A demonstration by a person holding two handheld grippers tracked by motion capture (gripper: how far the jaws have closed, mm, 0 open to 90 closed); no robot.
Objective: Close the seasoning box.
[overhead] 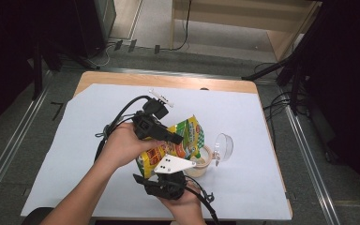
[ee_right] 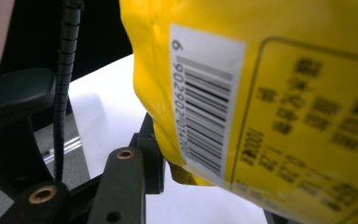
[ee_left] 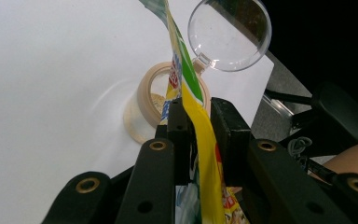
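Packet: yellow-and-green snack packet (overhead: 178,140) held up off the table, tilted over the jar near mid-table, slightly right of centre. Printed front faces up in the high view; barcode and small print on the yellow back (ee_right: 270,102) face the right gripper view.
Packet edge: seen edge-on in the left gripper view (ee_left: 200,130), a thin yellow-green strip running up between the jaws and passing in front of the jar mouth.
Jar: clear round jar (overhead: 201,164) with a tan rim standing on the white sheet, directly under the packet's lower end. Pale crumbly contents (ee_left: 157,100) visible inside.
Lid: clear round lid (overhead: 223,146) hinged open at the jar's far-right side, standing tilted; big and transparent in the left gripper view (ee_left: 229,32).
Left gripper: (overhead: 171,137) jaws pressed flat against both faces of the packet, clamped on it near its upper part. Hand (overhead: 122,145) wrapped round the body.
Right gripper: (overhead: 168,174) below the packet's lower end, grey plate on top. One jaw sits at the packet's bottom corner (ee_right: 151,154); the other is hidden behind the packet, so grip cannot be told.
Surface: white sheet (overhead: 75,140) over a wooden table (overhead: 168,80).
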